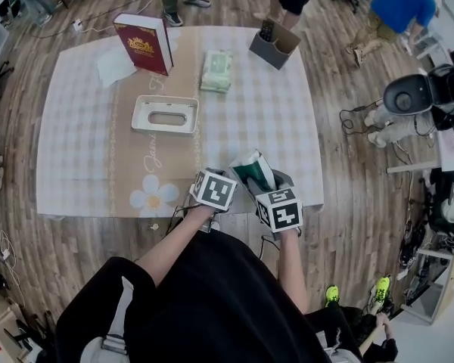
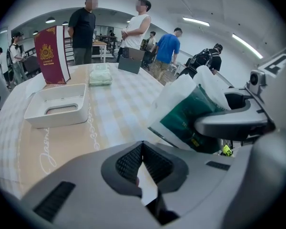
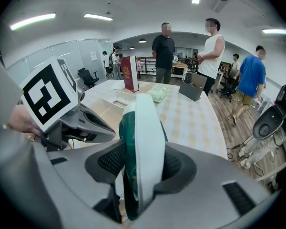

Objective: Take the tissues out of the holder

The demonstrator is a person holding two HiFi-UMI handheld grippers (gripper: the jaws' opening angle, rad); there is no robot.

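Right claw is clamped on the tissue pack, green-and-white wrapper, pads pressing both flat sides, pack standing on edge between them

Pack is up off the counter, over its near edge, right of centre

Left claw has its jaws together with nothing in them; it sits just left of the pack, and I can't tell if it touches the wrapper

Holder: white, rectangular, oval slot facing up, flat on the counter mid-left, far from both claws and well apart from the pack. Can't see what's inside the slot

Rest of the counter, checked cloth with a tan strip and flower print:
- second pack, pale green, lying beyond the holder to its right
- red book standing upright at the far edge, left of that pack
- white sheet just left of the book
- grey box at the far right with a dark item sticking out

People are standing past the far edge
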